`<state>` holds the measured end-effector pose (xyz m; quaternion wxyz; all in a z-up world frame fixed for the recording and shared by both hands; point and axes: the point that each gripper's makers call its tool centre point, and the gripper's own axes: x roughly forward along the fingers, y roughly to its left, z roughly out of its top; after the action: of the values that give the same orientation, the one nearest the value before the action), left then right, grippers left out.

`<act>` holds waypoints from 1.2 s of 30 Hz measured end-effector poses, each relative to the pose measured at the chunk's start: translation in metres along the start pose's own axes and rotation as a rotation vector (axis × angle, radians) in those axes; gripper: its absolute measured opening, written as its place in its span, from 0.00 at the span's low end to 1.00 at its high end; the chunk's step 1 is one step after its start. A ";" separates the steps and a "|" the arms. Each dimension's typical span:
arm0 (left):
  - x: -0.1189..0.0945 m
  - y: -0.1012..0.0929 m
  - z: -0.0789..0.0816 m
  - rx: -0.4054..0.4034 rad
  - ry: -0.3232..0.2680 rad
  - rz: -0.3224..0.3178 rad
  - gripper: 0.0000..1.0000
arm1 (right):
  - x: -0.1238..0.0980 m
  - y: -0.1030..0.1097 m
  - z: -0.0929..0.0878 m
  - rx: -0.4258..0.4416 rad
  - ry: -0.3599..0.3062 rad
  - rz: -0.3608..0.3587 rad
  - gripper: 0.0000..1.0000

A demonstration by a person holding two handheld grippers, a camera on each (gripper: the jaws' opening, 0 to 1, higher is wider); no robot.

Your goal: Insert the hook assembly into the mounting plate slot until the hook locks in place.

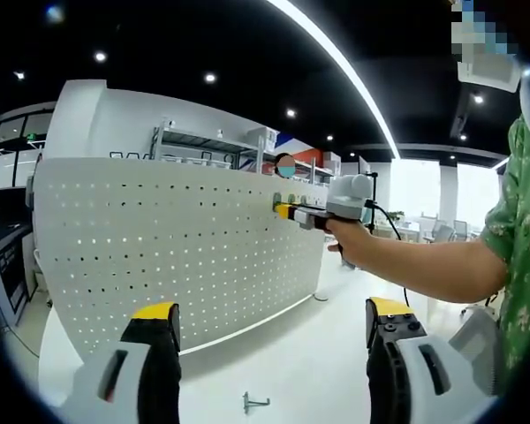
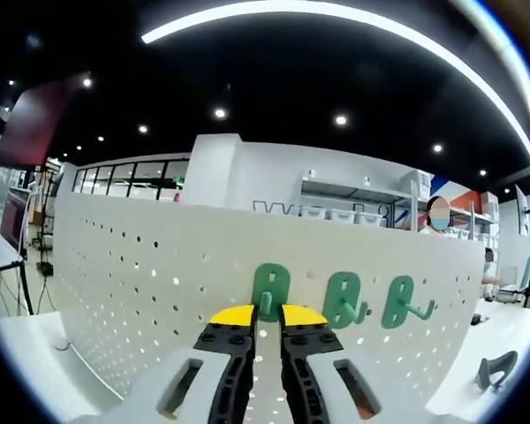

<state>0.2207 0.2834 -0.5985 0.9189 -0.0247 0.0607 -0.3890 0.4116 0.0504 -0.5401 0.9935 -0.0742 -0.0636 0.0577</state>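
A white pegboard (image 1: 177,247) stands upright on the white table (image 1: 318,371). My right gripper (image 2: 268,316) is pressed up to the pegboard (image 2: 141,283), shut on the stem of a green hook (image 2: 267,290) that sits against the holes. Two more green hooks (image 2: 344,300) (image 2: 402,302) hang on the board to its right. In the left gripper view, the right gripper (image 1: 291,212) shows at the board's upper right, held by a person's hand (image 1: 349,238). My left gripper (image 1: 272,311) is open, held back from the board with nothing between its jaws. A small metal hook (image 1: 254,404) lies on the table below it.
A grey hook (image 2: 496,369) rests on the table at the right. The person's arm in a green sleeve (image 1: 521,221) crosses the right side. Shelves (image 1: 212,146) stand behind the board, and a desk with equipment (image 1: 4,256) is at the far left.
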 end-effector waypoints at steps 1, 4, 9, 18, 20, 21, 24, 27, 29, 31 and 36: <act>0.000 0.000 0.000 0.000 0.000 0.000 0.89 | 0.000 0.000 0.000 0.002 -0.002 0.001 0.11; 0.000 0.000 0.000 0.001 0.000 -0.001 0.89 | -0.001 0.001 0.001 -0.002 -0.005 0.005 0.15; 0.000 -0.001 0.000 0.002 0.001 -0.003 0.89 | -0.003 0.006 -0.001 -0.006 0.004 0.024 0.24; 0.000 -0.002 0.001 0.006 0.000 -0.007 0.89 | -0.008 0.008 0.003 0.041 -0.008 0.038 0.32; 0.000 -0.002 0.001 0.007 -0.001 -0.008 0.89 | -0.010 0.008 0.003 0.069 -0.010 0.048 0.34; 0.000 -0.002 0.001 0.007 -0.001 -0.007 0.89 | -0.010 0.008 0.003 0.069 -0.009 0.046 0.35; 0.000 -0.004 0.001 0.008 0.000 -0.010 0.89 | -0.013 0.008 0.005 0.084 -0.016 0.048 0.44; 0.000 -0.006 0.001 0.010 0.002 -0.014 0.89 | -0.014 0.009 0.005 0.095 -0.014 0.054 0.49; 0.000 -0.006 0.002 0.010 0.001 -0.015 0.89 | -0.016 0.009 0.005 0.094 -0.014 0.056 0.52; 0.000 -0.007 0.003 0.012 -0.001 -0.016 0.89 | -0.017 0.010 0.005 0.091 -0.011 0.059 0.55; -0.001 -0.008 0.003 0.015 0.000 -0.018 0.90 | -0.021 0.012 0.003 0.101 -0.007 0.071 0.60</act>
<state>0.2148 0.2786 -0.5947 0.9156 -0.0185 0.0575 -0.3976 0.3890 0.0602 -0.5414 0.9931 -0.0260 -0.0613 0.0965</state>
